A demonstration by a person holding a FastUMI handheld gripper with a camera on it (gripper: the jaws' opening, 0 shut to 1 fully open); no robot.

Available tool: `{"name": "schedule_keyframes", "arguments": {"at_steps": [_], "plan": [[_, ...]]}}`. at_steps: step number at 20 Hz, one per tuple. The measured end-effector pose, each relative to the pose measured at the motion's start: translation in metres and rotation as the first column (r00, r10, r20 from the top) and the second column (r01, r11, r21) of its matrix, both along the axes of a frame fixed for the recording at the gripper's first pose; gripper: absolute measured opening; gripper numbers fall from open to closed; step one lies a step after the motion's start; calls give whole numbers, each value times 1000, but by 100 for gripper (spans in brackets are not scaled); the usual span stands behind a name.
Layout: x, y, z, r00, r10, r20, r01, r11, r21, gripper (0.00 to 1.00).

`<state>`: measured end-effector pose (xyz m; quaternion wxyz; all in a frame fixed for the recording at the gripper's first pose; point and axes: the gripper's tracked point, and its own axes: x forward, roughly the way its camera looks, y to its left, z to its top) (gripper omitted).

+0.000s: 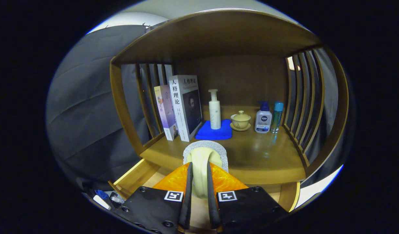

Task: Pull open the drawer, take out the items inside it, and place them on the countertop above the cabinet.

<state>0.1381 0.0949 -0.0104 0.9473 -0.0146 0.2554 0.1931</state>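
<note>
The gripper (199, 182) is closed on a pale sponge with a grey scouring face (204, 156) — both fingers press its sides — held just above the front edge of the table (261, 159). The open drawer (136, 177) shows below. Along the back edge stand two books (181, 109), a pump bottle (214, 110) on a blue cloth (215, 133), a lidded cup (240, 121) and two small bottles (267, 118).
</note>
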Motion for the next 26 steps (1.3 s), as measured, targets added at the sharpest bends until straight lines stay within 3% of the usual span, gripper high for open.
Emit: {"name": "schedule_keyframes", "arguments": {"at_steps": [12, 26], "plan": [[72, -2, -32, 994, -104, -15, 105, 993, 49, 25], [113, -20, -70, 974, -226, 3, 226, 974, 32, 26]]}}
